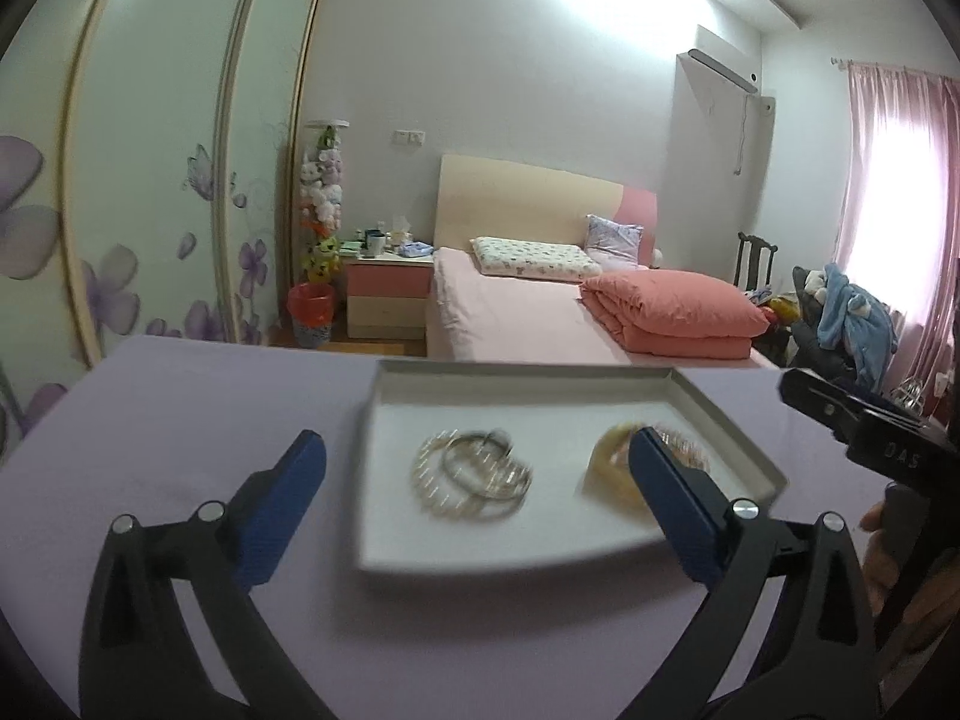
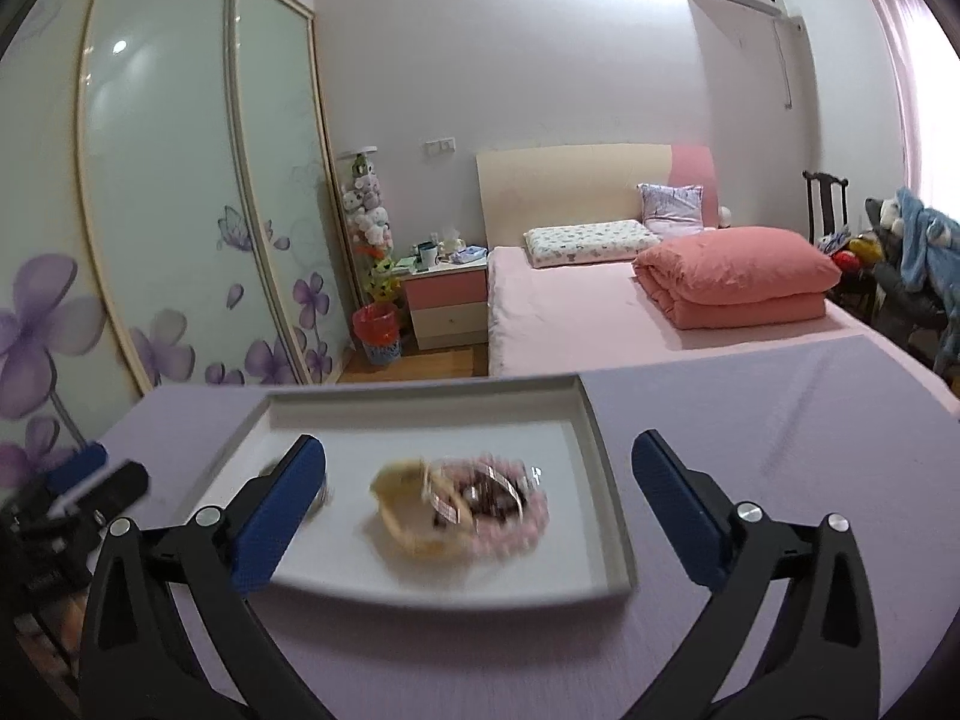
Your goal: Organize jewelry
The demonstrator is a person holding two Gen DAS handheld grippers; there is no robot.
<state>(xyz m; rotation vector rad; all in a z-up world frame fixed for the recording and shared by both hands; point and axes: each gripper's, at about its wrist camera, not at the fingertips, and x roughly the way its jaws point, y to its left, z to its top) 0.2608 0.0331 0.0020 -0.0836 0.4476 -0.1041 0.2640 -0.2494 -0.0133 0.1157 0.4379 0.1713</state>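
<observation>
A white tray (image 1: 384, 516) lies on the lilac table and holds jewelry. In the left wrist view, silver bangles (image 1: 474, 474) lie at its middle and a yellow bangle (image 1: 609, 468) sits to the right, partly behind my right fingertip. My left gripper (image 1: 477, 468) is open and empty, held above the tray's near side. In the right wrist view, the tray (image 2: 606, 480) holds the yellow bangle (image 2: 402, 510) with pink and dark bead bracelets (image 2: 510, 504) piled on it. My right gripper (image 2: 477, 468) is open and empty above them.
The lilac table (image 1: 180, 408) drops off at its far edge. Beyond it stand a pink bed (image 1: 516, 312), a nightstand (image 1: 384, 294) and a mirrored wardrobe (image 1: 150, 180). The right gripper's body (image 1: 864, 438) shows at the right of the left wrist view.
</observation>
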